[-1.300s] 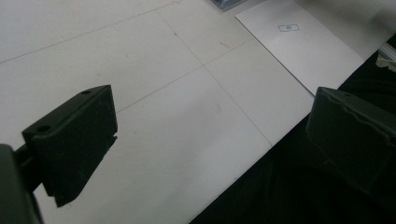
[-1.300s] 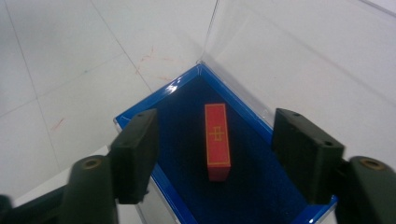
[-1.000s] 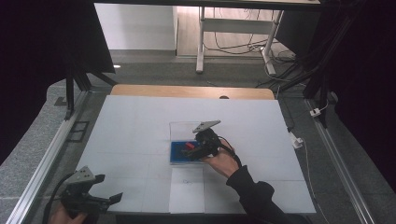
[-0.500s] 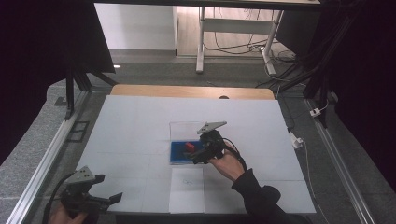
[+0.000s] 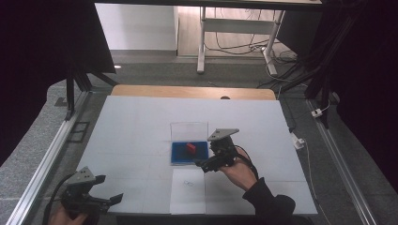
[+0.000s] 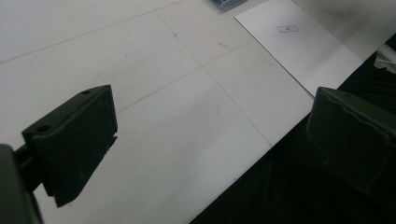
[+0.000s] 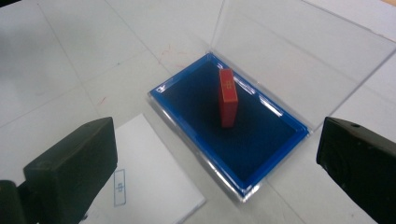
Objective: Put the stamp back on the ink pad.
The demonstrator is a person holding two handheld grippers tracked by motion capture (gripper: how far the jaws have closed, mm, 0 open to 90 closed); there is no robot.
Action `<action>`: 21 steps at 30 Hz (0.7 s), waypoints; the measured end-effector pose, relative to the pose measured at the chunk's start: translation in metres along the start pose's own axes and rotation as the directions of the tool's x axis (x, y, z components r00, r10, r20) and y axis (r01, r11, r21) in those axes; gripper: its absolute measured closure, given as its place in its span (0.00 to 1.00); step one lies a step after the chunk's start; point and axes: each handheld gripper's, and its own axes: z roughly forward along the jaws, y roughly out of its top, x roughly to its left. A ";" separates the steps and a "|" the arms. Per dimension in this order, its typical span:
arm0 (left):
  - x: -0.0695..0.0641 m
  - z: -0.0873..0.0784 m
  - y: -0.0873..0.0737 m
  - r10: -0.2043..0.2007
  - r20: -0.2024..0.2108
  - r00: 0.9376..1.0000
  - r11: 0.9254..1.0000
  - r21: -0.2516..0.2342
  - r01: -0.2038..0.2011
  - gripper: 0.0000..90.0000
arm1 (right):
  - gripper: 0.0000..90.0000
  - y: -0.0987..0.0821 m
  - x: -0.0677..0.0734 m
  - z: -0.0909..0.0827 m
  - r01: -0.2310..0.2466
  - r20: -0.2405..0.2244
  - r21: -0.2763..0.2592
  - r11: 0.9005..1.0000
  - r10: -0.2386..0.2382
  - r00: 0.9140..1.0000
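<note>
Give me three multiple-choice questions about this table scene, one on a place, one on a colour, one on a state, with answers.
1. Where is the red block?
A. on the paper sheet
B. on the blue pad in the clear case
C. between the jaws

2. What colour is the pad?
A. blue
B. green
C. yellow

3. How is the case lid?
A. shut
B. open, tilted back
C. removed

Answers: 1 B, the block stands on the pad, apart from the jaws; 2 A, the pad is deep blue; 3 B, the lid rises behind the pad.

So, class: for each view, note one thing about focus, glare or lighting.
High view: dark surroundings, white table brightly lit. Left gripper view: near jaws soft, stamped paper sheet sharper. Right gripper view: red stamp on the blue ink pad sharp, pale glare on the clear lid.
</note>
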 end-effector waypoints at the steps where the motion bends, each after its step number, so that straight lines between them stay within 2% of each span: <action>1: 0.000 0.000 0.000 0.000 0.000 1.000 1.000 0.000 0.000 0.02 | 0.00 -0.001 0.001 -0.003 0.000 0.004 0.000 1.000 0.000 1.000; 12: 0.000 0.000 0.000 0.000 0.000 1.000 1.000 0.000 0.000 0.02 | 0.00 -0.024 0.006 -0.041 -0.028 0.028 -0.032 0.999 0.029 0.999; 21: 0.000 0.000 0.000 -0.002 -0.001 1.000 1.000 0.001 0.002 0.02 | 0.00 -0.049 0.005 -0.078 -0.084 0.057 -0.075 0.994 0.088 0.994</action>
